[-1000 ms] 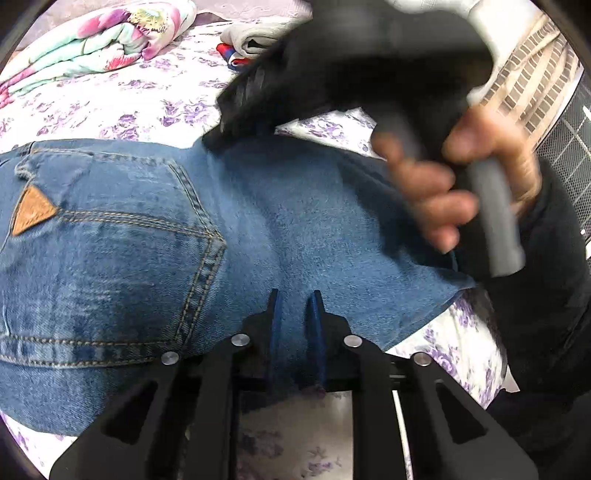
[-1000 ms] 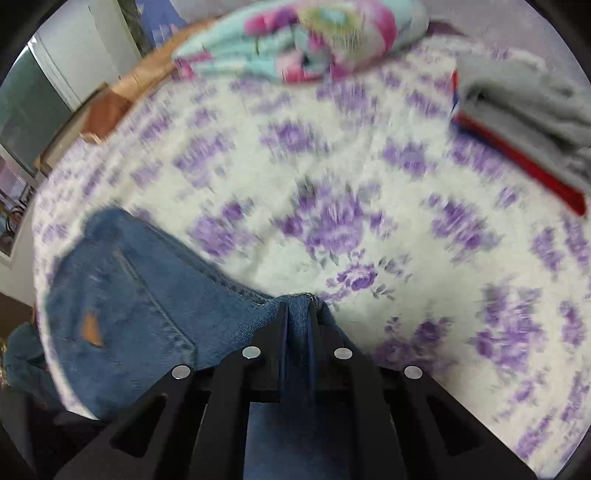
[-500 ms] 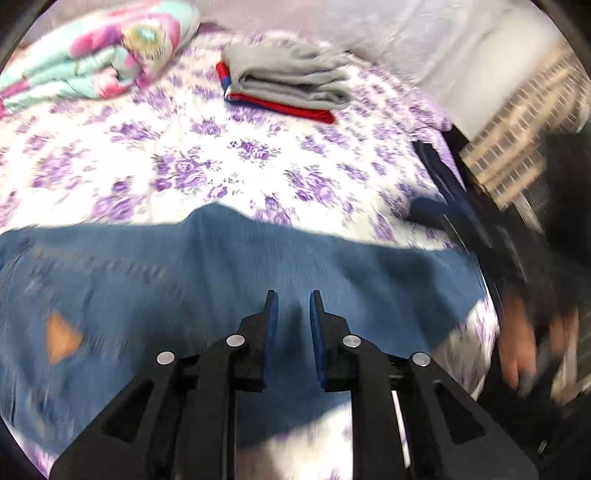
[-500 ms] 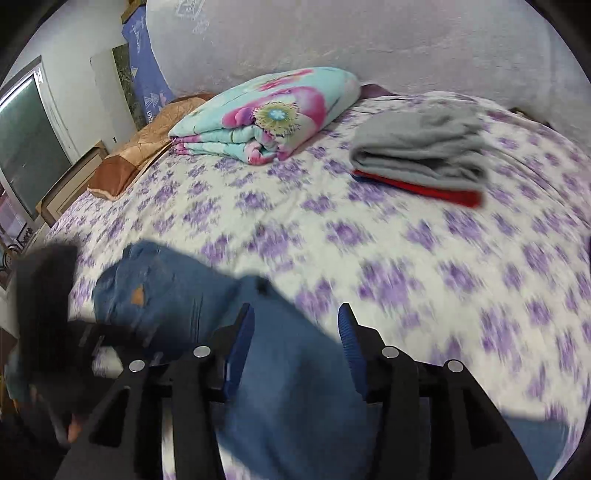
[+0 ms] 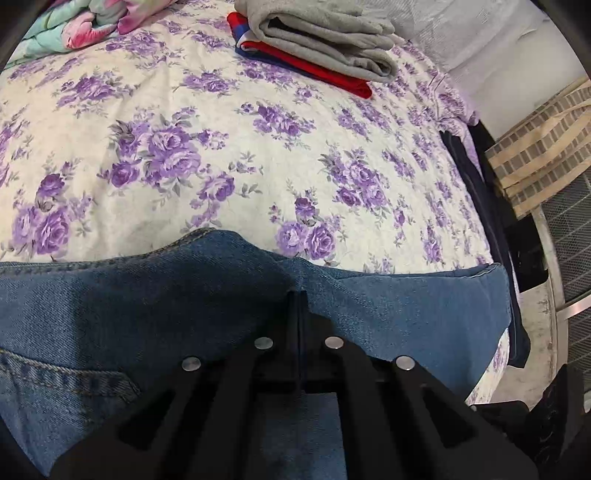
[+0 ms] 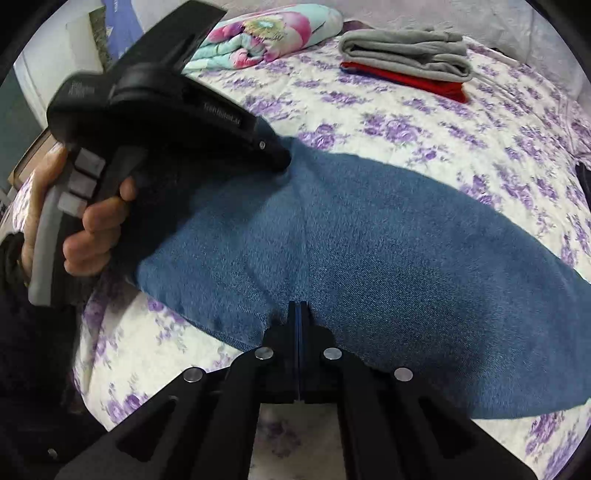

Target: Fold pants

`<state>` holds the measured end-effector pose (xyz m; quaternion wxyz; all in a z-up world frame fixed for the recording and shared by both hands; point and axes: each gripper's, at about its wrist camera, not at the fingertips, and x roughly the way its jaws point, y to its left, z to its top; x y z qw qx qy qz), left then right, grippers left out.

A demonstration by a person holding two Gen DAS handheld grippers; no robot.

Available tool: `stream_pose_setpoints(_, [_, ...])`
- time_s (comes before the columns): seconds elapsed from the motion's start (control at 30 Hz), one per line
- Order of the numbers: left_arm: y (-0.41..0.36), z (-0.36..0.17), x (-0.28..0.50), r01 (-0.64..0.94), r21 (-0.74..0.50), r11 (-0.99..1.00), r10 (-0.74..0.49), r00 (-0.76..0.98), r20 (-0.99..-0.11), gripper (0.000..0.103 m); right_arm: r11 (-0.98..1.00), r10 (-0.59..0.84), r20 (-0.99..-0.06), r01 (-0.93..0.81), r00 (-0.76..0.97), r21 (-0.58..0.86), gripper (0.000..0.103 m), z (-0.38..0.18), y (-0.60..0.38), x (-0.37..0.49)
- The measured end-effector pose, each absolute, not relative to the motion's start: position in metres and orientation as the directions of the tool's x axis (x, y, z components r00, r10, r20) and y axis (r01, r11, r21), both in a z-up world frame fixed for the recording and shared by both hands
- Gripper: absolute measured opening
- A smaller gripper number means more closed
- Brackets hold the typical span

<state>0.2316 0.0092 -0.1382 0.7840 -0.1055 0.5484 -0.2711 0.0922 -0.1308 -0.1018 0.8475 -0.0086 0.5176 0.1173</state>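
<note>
Blue denim pants lie across the middle of the frame on a bed covered in a white sheet with purple flowers. At bottom centre, the right hand-held gripper has its two black fingers pressed together on the near edge of the denim. At left, a hand grips the left hand-held gripper, its tip touching the pants' far edge. Upper right, a folded grey garment rests on red cloth. Top centre, a floral blanket lies folded.
</note>
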Motion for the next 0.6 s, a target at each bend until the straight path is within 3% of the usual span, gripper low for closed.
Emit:
stream_pose_setpoints(0.03, [0.008, -0.137, 0.228, 0.328, -0.446, 0.833, -0.535, 0.270, -0.800, 0.001, 0.971, 0.216, -0.871, -0.188, 0.442, 0.146, 0.003, -0.095, -0.137, 0.089])
stream_pose_setpoints(0.07, [0.004, -0.136, 0.227, 0.339, -0.429, 0.837, -0.526, 0.284, -0.802, 0.001, 0.969, 0.237, -0.861, -0.171, 0.450, 0.177, 0.015, -0.089, -0.145, 0.086])
stream_pose_setpoints(0.1, [0.002, -0.134, 0.224, 0.351, -0.404, 0.844, -0.511, 0.302, -0.805, 0.001, 0.966, 0.258, -0.841, -0.139, 0.476, 0.218, 0.032, -0.079, -0.158, 0.076])
stream_pose_setpoints(0.13, [0.000, -0.132, 0.220, 0.363, -0.379, 0.851, -0.496, 0.320, -0.807, 0.001, 0.966, 0.257, -0.822, -0.109, 0.508, 0.235, 0.070, -0.071, -0.171, 0.070])
stream_pose_setpoints(0.17, [-0.004, -0.131, 0.216, 0.376, -0.344, 0.860, -0.474, 0.340, -0.812, 0.001, 0.969, 0.233, -0.796, -0.062, 0.559, 0.241, 0.081, -0.061, -0.187, 0.060])
stream_pose_setpoints(0.3, [-0.011, -0.123, 0.203, 0.404, -0.250, 0.880, -0.416, 0.400, -0.817, 0.001, 0.954, 0.049, -0.761, 0.197, 0.646, 0.228, 0.081, -0.042, -0.265, 0.012])
stream_pose_setpoints(0.4, [-0.005, -0.110, 0.188, 0.427, -0.277, 0.861, -0.461, 0.425, -0.779, 0.002, 0.844, 0.000, -0.753, 0.404, 0.658, 0.353, 0.082, -0.051, -0.336, -0.024])
stream_pose_setpoints(0.5, [0.004, -0.094, 0.160, 0.460, -0.340, 0.820, -0.544, 0.444, -0.712, 0.023, 0.692, 0.080, -0.731, 0.491, 0.677, 0.530, 0.082, -0.075, -0.393, -0.049])
stream_pose_setpoints(0.53, [0.006, -0.090, 0.148, 0.466, -0.335, 0.819, -0.547, 0.459, -0.700, 0.035, 0.643, 0.110, -0.719, 0.502, 0.686, 0.578, 0.082, -0.085, -0.409, -0.052])
stream_pose_setpoints(0.6, [0.006, -0.091, 0.126, 0.471, -0.324, 0.820, -0.544, 0.470, -0.695, 0.037, 0.593, 0.130, -0.706, 0.516, 0.696, 0.618, 0.082, -0.098, -0.424, -0.051])
